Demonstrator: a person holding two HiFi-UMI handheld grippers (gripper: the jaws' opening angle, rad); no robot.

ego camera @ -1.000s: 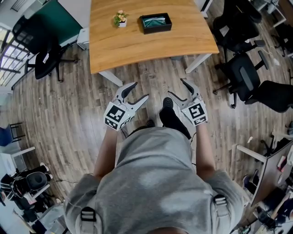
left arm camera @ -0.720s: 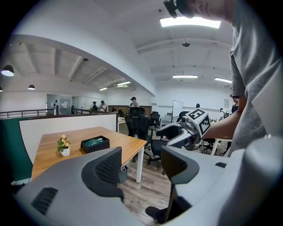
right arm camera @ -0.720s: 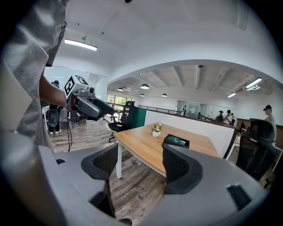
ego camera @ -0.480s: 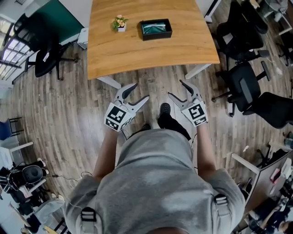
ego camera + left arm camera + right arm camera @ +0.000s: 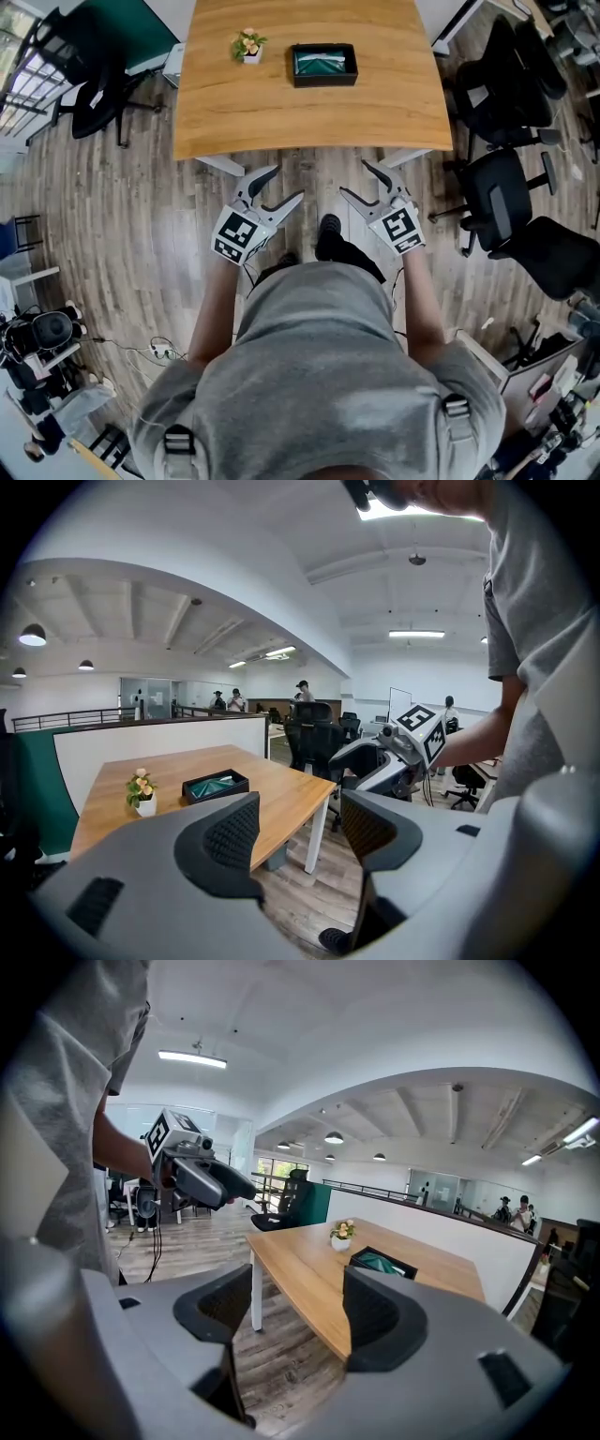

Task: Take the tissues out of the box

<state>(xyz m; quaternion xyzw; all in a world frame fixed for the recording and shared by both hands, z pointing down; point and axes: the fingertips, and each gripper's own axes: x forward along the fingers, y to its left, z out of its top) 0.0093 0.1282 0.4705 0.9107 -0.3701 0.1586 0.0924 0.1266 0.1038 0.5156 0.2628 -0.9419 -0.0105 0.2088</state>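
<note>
Jaws of left gripper (image 5: 287,184) and right gripper (image 5: 354,178) apart, empty, short of table (image 5: 309,112); tissue box (image 5: 323,64) on it

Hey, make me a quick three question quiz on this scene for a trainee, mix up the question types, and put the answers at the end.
1. True or false: the black box stands on the wooden table.
2. What is between the jaws of the left claw? A) a tissue B) nothing C) a pen
3. In the head view, on which side of the box does the small potted plant stand?
Key: 1 true; 2 B; 3 on its left.
</note>
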